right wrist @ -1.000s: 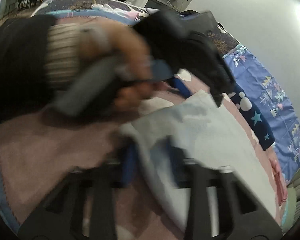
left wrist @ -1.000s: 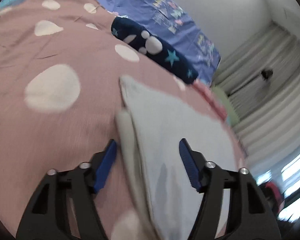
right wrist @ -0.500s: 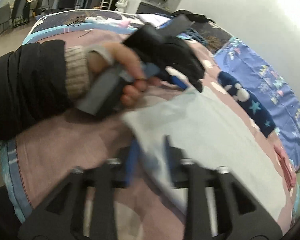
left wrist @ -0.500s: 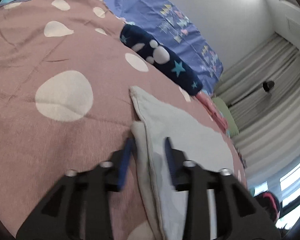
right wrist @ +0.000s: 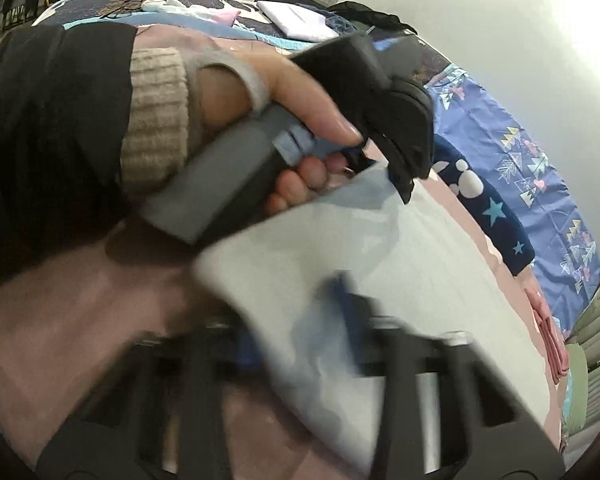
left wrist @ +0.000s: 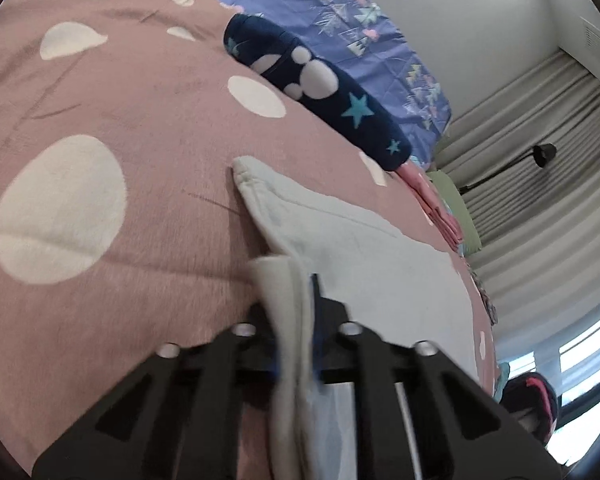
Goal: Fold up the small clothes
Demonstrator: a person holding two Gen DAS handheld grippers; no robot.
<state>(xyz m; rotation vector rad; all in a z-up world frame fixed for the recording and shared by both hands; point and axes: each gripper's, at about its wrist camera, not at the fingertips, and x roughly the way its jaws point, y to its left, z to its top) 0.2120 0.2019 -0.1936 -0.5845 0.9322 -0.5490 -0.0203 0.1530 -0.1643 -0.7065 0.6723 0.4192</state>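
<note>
Bedroom: grey curtains, white wall, a bed covered by a pink blanket (left wrist: 148, 184) with large white spots. At its far edge lie a navy star-print cloth (left wrist: 324, 92) and a blue patterned sheet (left wrist: 364, 28).

The task item, a small pale grey garment (left wrist: 364, 256), lies flat on the blanket directly in front of both claws, its near edge lifted.

Left claw (left wrist: 296, 320): its jaws have just been closing and are now pinched on a bunched near edge of the garment. Right claw (right wrist: 300, 320): view blurred, but the jaws have likewise just closed, with the near corner of the cloth between them. The left hand (right wrist: 296, 128) grips its handle just beyond.

Handling estimate: light, limp, thin knit; it will drape and sag between grips, and layers may slip apart. I judge hemmed edges and corners the best holds.
</note>
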